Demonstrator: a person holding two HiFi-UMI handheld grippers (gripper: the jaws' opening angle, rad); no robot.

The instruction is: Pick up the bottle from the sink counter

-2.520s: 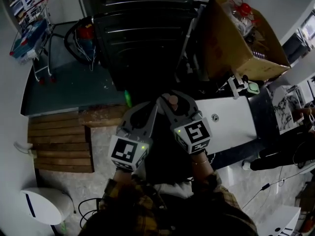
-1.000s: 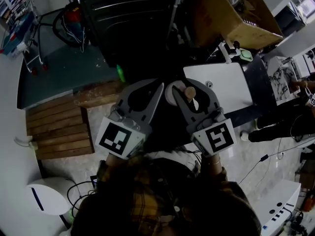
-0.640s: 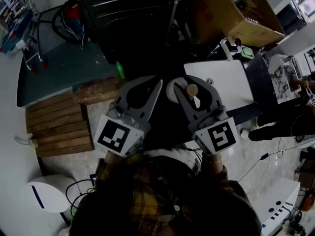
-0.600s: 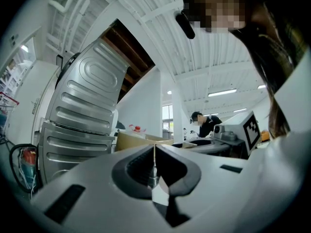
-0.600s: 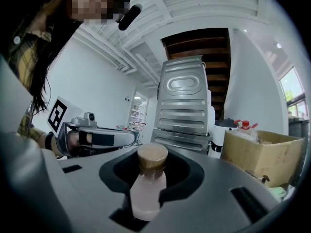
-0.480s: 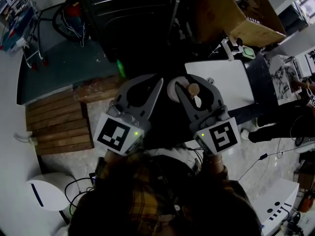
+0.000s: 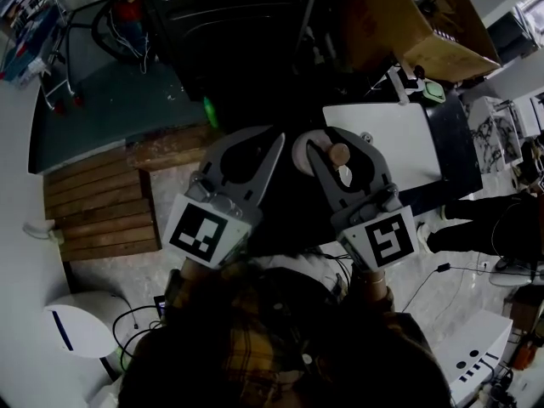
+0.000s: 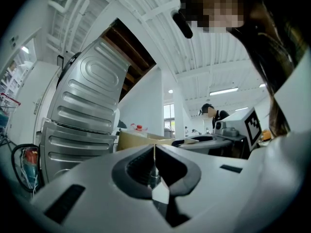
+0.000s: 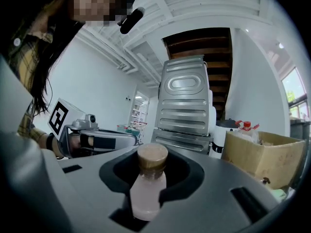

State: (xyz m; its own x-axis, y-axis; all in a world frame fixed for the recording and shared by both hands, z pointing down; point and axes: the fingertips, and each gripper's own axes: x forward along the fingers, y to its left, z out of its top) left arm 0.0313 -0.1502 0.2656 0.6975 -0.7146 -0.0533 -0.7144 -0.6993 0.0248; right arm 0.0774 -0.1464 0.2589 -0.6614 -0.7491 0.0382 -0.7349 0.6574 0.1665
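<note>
We hold the right gripper (image 9: 149, 174) with its jaws partly spread and pinching the bottle (image 9: 146, 198), a small pale pink one with a brown cap (image 9: 152, 157) that points away from the camera on that gripper. From the head view the bottle hangs in the air close to our body, beside the near left corner of the white counter (image 7: 399, 155) and not resting on it. Our left gripper (image 8: 154, 152) sits just beside the right one, its jaws pressed together with nothing between them. Beyond both stands a grey ribbed machine (image 9: 187, 110), with a cardboard box (image 9: 260, 154) to its right.
</note>
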